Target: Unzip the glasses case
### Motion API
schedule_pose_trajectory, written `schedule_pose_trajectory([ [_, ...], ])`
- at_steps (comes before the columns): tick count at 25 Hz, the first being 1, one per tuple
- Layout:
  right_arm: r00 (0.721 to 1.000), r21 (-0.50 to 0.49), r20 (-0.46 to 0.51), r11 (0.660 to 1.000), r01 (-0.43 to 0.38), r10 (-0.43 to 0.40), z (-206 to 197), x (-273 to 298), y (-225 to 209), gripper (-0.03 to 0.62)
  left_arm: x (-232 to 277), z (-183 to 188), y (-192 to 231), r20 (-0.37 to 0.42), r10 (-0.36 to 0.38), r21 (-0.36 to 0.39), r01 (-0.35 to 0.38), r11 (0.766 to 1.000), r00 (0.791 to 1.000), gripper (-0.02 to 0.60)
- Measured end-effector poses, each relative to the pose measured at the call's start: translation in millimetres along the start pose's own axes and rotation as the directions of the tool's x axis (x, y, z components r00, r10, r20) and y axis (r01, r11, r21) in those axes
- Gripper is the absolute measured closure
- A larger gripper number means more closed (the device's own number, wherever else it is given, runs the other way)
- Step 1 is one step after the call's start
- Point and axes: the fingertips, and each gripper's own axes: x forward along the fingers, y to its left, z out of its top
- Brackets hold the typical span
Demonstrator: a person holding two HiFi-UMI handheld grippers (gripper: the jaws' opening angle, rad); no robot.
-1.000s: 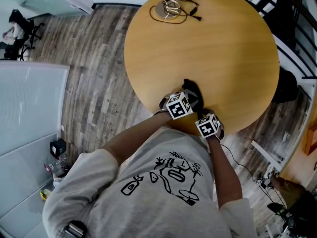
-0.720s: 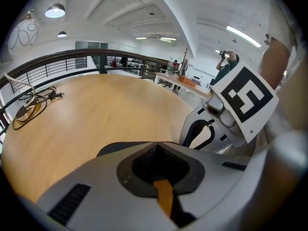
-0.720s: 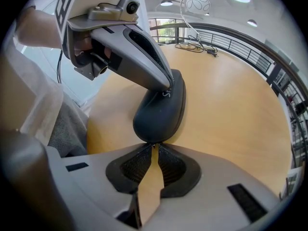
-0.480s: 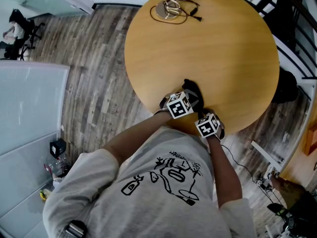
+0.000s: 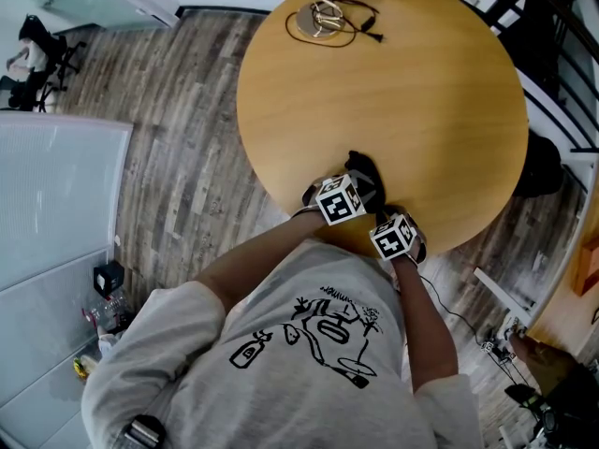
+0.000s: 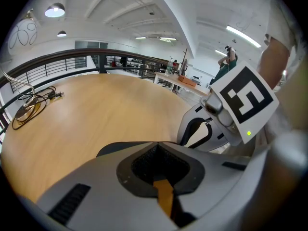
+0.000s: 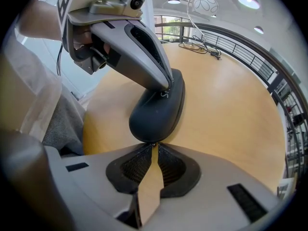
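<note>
A black oval glasses case [image 5: 363,167] lies near the front edge of the round wooden table [image 5: 412,92]. In the right gripper view the case [image 7: 161,105] sits straight ahead, its near end touching my right gripper [image 7: 153,144], which is shut on the small zipper pull at that tip. My left gripper [image 7: 167,88] comes in from the upper left and is shut on the case's top edge. In the left gripper view only a dark sliver of the case [image 6: 108,149] shows beside the shut left gripper [image 6: 156,146]. Both marker cubes hide the jaws in the head view.
A lamp base with a coiled black cable [image 5: 323,17] stands at the table's far side. A dark railing curves behind the table [image 7: 250,47]. A black round seat [image 5: 538,162] stands to the right of the table, over wood-plank floor [image 5: 178,157].
</note>
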Motion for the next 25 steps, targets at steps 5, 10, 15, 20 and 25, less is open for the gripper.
schedule_pose_trajectory([
  [5, 1.000, -0.017, -0.008, 1.000, 0.003, -0.003, 0.4, -0.8, -1.2, 0.540, -0.6, -0.1, 0.2, 0.001, 0.000, -0.001, 0.000, 1.000, 1.000, 0.575],
  [10, 1.000, -0.031, -0.017, 0.999, 0.007, -0.008, 0.8, -1.1, -3.2, 0.540, -1.0, -0.5, 0.1, 0.000, -0.001, -0.004, 0.001, 1.000, 1.000, 0.575],
  [15, 0.999, -0.059, -0.027, 0.998, 0.019, -0.021, 0.6, -0.6, -5.1, 0.540, -0.8, -0.4, -0.1, 0.001, -0.001, -0.005, 0.001, 1.000, 1.000, 0.575],
  [20, 0.999, -0.077, -0.033, 0.997, 0.023, -0.026, -0.7, -0.4, -5.8, 0.540, -0.6, -0.7, -1.2, 0.002, -0.001, -0.006, 0.001, 1.000, 1.000, 0.575],
  [25, 0.999, -0.104, -0.039, 0.994, 0.035, -0.039, 1.5, -1.4, -10.7, 0.540, -0.7, -0.3, -0.2, 0.003, -0.003, -0.009, 0.003, 1.000, 1.000, 0.575],
])
